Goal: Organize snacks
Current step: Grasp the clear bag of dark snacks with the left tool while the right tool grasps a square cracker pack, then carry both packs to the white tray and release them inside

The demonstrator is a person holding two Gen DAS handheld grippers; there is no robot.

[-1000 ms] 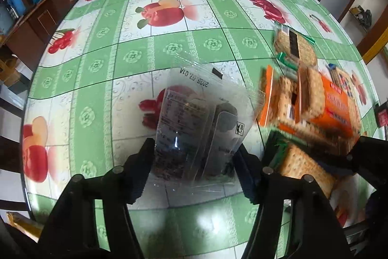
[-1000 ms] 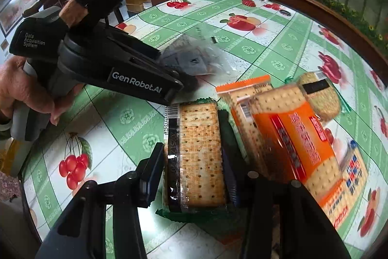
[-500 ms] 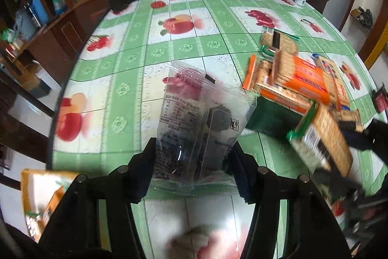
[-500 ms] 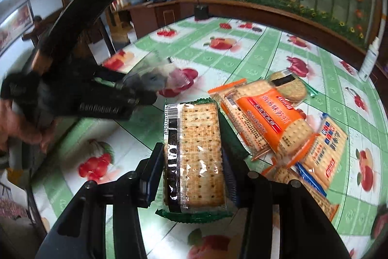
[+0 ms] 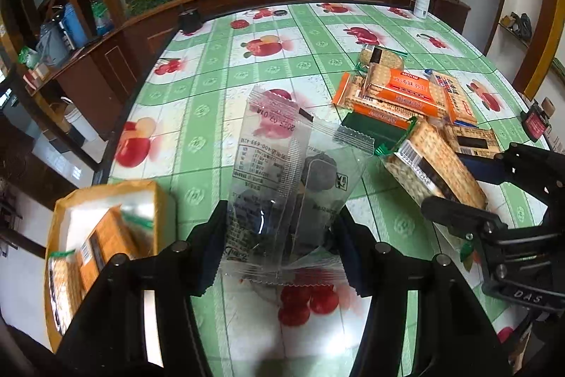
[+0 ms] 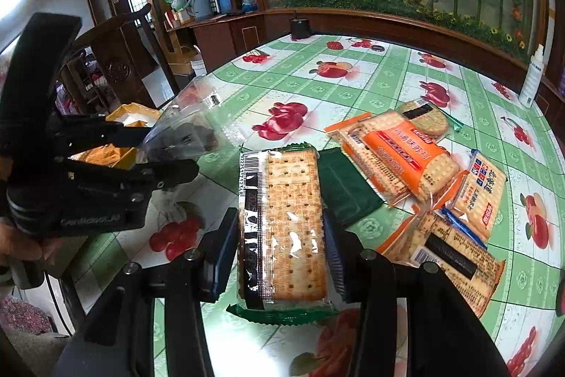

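My left gripper [image 5: 279,235] is shut on a clear snack bag [image 5: 282,179] with dark pieces, held above the table's near-left edge; it also shows in the right wrist view [image 6: 183,133]. My right gripper [image 6: 280,246] is shut on a green-edged cracker pack [image 6: 282,228], also seen in the left wrist view [image 5: 434,165]. A yellow box [image 5: 106,235] holding cracker packs sits below and left of the table edge. A pile of orange cracker packs [image 6: 399,158] lies on the table.
The round table [image 6: 370,83] has a green and white fruit-print cloth. A white bottle [image 6: 533,76] stands at the far right edge. A small black object [image 6: 299,25] sits at the far edge. Wooden cabinets and a chair stand to the left.
Both grippers have lifted and pulled back toward the near-left edge with their packs. The yellow box has come more fully into the left wrist view.
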